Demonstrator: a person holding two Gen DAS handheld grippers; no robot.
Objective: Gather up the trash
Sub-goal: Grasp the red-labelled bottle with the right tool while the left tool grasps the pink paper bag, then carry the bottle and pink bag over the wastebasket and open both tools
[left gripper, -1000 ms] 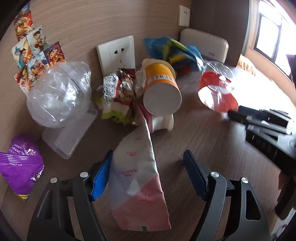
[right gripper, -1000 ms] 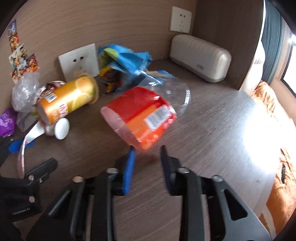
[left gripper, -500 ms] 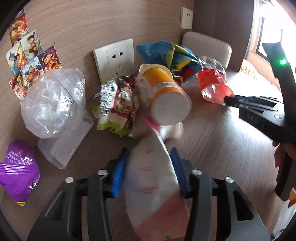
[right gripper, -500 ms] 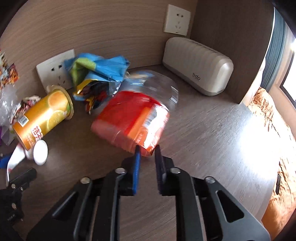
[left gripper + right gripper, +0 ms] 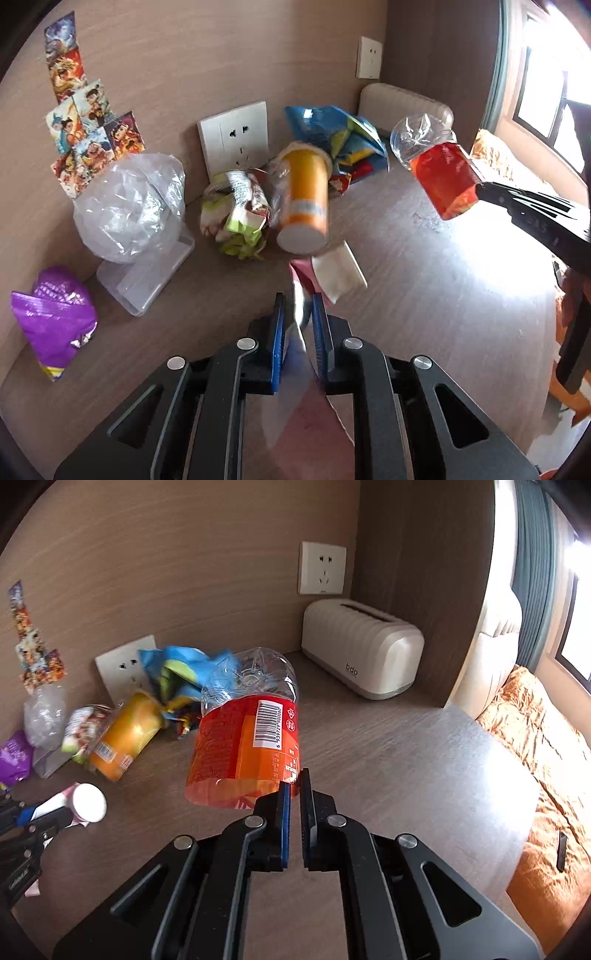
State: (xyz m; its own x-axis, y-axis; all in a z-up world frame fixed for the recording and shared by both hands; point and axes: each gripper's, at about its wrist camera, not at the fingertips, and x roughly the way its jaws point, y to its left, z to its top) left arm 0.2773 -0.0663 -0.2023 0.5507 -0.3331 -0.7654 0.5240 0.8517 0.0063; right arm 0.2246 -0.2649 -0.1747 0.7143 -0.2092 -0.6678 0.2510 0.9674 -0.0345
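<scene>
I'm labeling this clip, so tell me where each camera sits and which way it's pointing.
Left wrist: rides the left tongs, facing the wall outlet and trash pile; shut on a pink-white pouch; right tongs at right.
Right wrist: rides the right tongs, facing the corner toaster; shut on a red-labelled bottle.
Shared: bottle, orange cup.
</scene>
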